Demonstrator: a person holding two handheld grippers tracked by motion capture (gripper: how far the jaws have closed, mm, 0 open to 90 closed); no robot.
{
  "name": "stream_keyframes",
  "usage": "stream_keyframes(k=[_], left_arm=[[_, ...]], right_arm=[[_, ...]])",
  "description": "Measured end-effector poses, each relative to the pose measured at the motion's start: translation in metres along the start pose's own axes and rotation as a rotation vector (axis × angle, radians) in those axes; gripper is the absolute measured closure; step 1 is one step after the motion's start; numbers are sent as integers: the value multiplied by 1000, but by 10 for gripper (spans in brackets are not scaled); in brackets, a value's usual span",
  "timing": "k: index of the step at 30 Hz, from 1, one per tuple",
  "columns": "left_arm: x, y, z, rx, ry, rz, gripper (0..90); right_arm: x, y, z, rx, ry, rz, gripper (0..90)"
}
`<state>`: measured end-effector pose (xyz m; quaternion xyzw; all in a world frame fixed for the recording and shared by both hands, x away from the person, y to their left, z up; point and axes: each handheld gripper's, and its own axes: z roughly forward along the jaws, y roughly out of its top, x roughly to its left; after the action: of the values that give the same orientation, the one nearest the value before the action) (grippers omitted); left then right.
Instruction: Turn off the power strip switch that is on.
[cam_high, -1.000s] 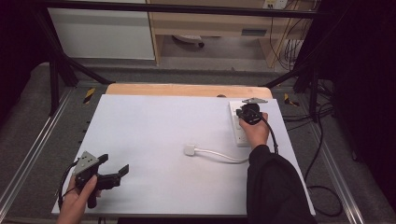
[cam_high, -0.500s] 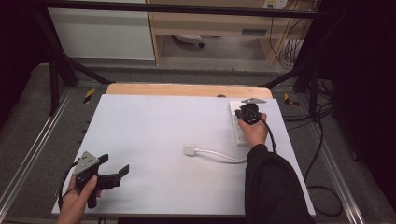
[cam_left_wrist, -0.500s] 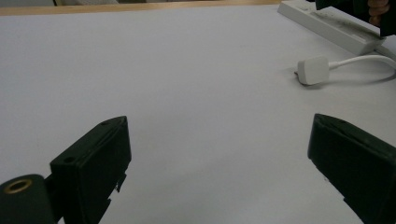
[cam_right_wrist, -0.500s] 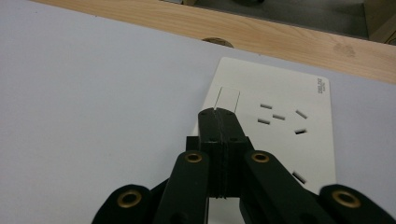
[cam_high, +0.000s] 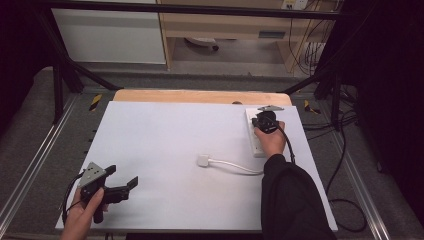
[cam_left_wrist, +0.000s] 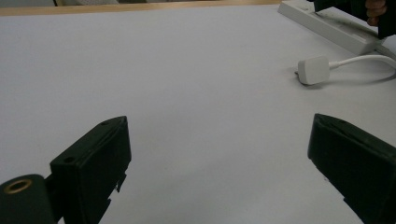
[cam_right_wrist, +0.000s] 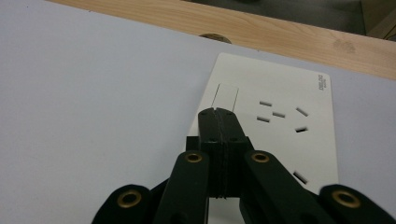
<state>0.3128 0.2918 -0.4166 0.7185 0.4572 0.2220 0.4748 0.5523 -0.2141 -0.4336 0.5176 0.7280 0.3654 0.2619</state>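
Observation:
A white power strip (cam_high: 254, 134) lies along the right side of the white table top (cam_high: 170, 145); its socket face (cam_right_wrist: 285, 126) has a rocker switch (cam_right_wrist: 225, 97) and several slots. My right gripper (cam_right_wrist: 217, 112) is shut, its tips resting on the strip just below the switch, with nothing between the jaws; from above the right gripper (cam_high: 263, 121) sits over the strip's far end. A white plug (cam_high: 203, 160) on a white cable (cam_high: 235, 166) lies loose mid-table. My left gripper (cam_high: 122, 181) stands open and empty at the front left, with the plug (cam_left_wrist: 313, 70) far ahead of it.
A wooden board edge (cam_high: 200, 96) runs along the table's far side. Metal rails (cam_high: 30, 165) flank the table, and black cables (cam_high: 345, 200) trail on the floor at the right. The person's dark sleeve (cam_high: 292, 200) covers the front right corner.

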Motion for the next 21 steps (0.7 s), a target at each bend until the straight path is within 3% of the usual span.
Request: stream_keyframes(k=[21], left_arm=[[0, 0, 0, 3, 0, 7, 59]], right_arm=[[-1, 0, 2, 11, 0, 4, 900]])
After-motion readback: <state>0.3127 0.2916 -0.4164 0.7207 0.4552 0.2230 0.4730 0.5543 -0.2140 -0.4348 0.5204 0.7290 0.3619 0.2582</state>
